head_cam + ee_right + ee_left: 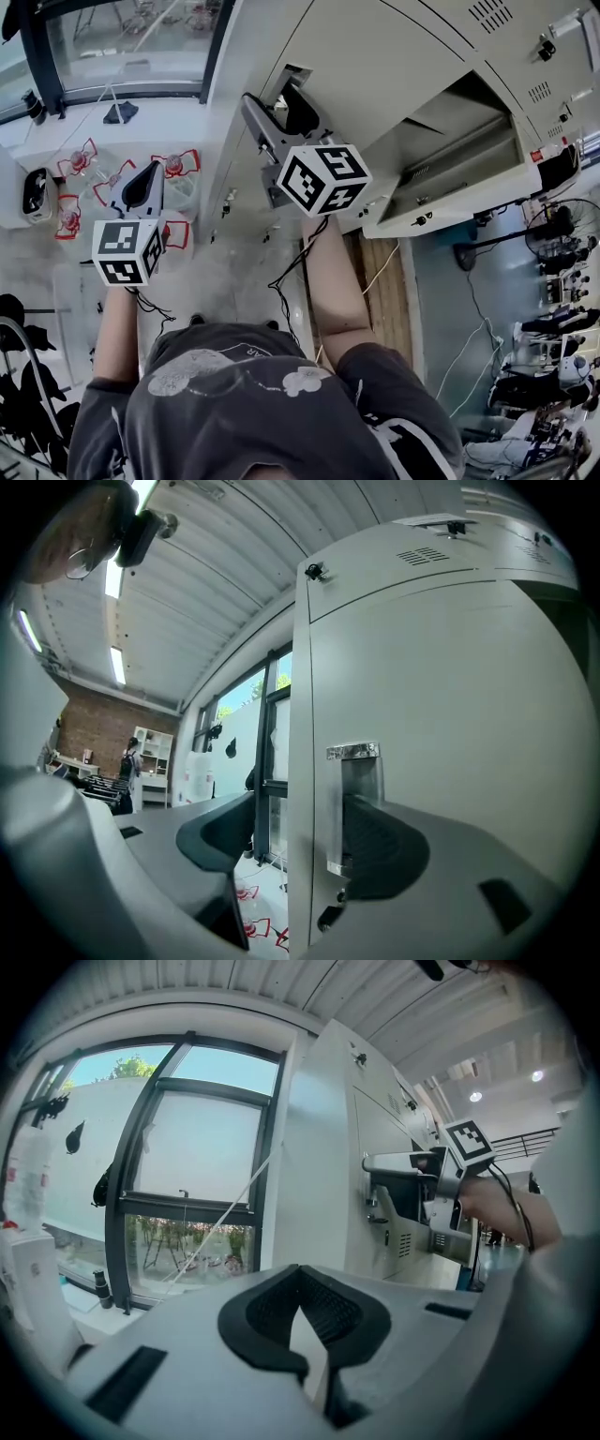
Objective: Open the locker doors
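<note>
A bank of pale grey lockers [394, 56] fills the upper right of the head view. My right gripper [281, 101] is up against a locker door. In the right gripper view its jaws [309, 841] stand apart astride that door's edge [300, 714]. One pad [384, 850] sits at the metal handle recess [354, 799]. The other pad [220, 832] is clear of the edge on the outer side. My left gripper [150, 180] hangs off to the left, away from the lockers, its pads [302, 1274] closed with nothing between them.
Another locker door [450, 202] to the right stands swung open, showing its compartment [469, 141]. A large window [187, 1166] is left of the lockers. Red-and-white objects [173, 164] lie on the floor below. Cables [291, 281] trail down, and fans and equipment [562, 225] crowd the far right.
</note>
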### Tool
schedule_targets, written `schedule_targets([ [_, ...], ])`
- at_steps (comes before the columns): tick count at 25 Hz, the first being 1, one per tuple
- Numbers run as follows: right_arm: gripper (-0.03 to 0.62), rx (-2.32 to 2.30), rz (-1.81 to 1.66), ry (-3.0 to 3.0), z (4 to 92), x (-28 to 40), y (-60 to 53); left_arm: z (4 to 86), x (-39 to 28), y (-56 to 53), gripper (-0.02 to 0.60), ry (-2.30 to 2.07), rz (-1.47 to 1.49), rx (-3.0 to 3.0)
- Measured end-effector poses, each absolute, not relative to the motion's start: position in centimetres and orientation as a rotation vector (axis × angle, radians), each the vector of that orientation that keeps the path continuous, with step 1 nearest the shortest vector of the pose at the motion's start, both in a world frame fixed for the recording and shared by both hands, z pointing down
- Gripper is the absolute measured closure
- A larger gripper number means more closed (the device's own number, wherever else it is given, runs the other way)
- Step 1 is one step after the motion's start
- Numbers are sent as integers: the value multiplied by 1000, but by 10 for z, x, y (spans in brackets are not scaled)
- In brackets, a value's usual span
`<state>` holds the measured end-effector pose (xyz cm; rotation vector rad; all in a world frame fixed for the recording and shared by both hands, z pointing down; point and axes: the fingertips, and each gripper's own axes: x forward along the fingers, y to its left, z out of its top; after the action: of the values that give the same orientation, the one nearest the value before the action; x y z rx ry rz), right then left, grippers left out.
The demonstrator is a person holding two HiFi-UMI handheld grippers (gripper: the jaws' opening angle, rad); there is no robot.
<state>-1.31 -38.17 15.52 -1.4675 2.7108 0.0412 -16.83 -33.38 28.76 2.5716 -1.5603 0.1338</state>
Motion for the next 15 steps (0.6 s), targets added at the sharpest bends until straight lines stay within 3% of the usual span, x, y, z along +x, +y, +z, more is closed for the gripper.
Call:
schedule_targets([
  [5, 292, -1516, 54, 2695, 157, -15, -387, 291, -166, -337, 572, -1544, 133, 2572],
  [8, 350, -1565, 53, 2649, 156, -10, -390, 292, -163, -338, 572, -1537, 131, 2571],
  [15, 386, -1531, 29, 2684, 156, -6, -386, 297, -157, -335, 572, -1517, 138, 2571],
])
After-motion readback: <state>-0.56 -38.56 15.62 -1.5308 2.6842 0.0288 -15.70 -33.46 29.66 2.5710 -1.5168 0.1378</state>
